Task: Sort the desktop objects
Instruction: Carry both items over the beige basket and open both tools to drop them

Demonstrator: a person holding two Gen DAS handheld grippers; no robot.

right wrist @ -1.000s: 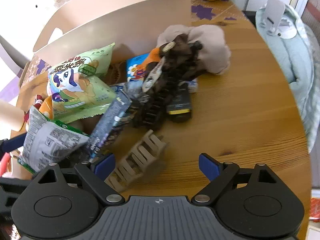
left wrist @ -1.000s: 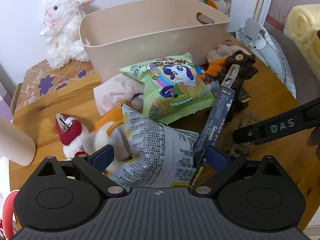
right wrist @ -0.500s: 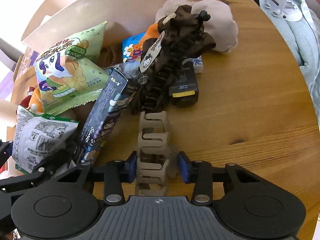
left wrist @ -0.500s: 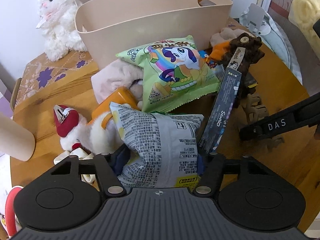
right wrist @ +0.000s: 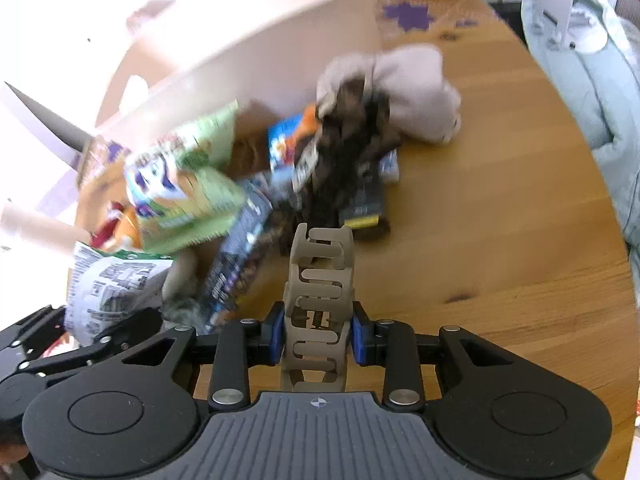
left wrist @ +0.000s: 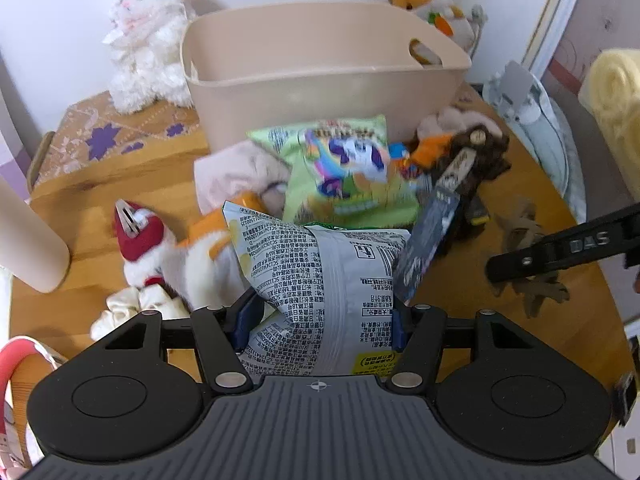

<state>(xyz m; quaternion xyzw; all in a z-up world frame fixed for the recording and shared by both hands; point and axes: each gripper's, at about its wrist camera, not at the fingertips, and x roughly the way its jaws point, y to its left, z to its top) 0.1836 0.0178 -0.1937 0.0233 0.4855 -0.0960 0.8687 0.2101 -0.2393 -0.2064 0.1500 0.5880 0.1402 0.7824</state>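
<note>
My left gripper (left wrist: pixel 320 324) is shut on a grey-white snack bag (left wrist: pixel 320 280) and holds it above the pile. My right gripper (right wrist: pixel 318 334) is shut on a beige hair claw clip (right wrist: pixel 318 280), lifted off the wooden table (right wrist: pixel 480 220). The clip also shows in the left wrist view (left wrist: pixel 528 264) beside the right gripper's arm. A beige bin (left wrist: pixel 320 76) stands behind the pile. A green pony snack bag (left wrist: pixel 344 172), a dark blue box (left wrist: pixel 428 236), a brown hair clip (left wrist: pixel 476 164) and a white-orange plush toy (left wrist: pixel 180 256) lie in front of the bin.
A white plush lamb (left wrist: pixel 148 28) stands left of the bin and an orange plush (left wrist: pixel 428 0) behind it. A beige cylinder (left wrist: pixel 28 236) stands at the left. A pale scrunchie (left wrist: pixel 132 308) lies near the left fingers. A grey plush (right wrist: pixel 416 84) lies beside the bin.
Both grippers closed from open: the left on the snack bag, the right on the claw clip. Both have since lifted their objects, and the views have pulled back and blurred.
</note>
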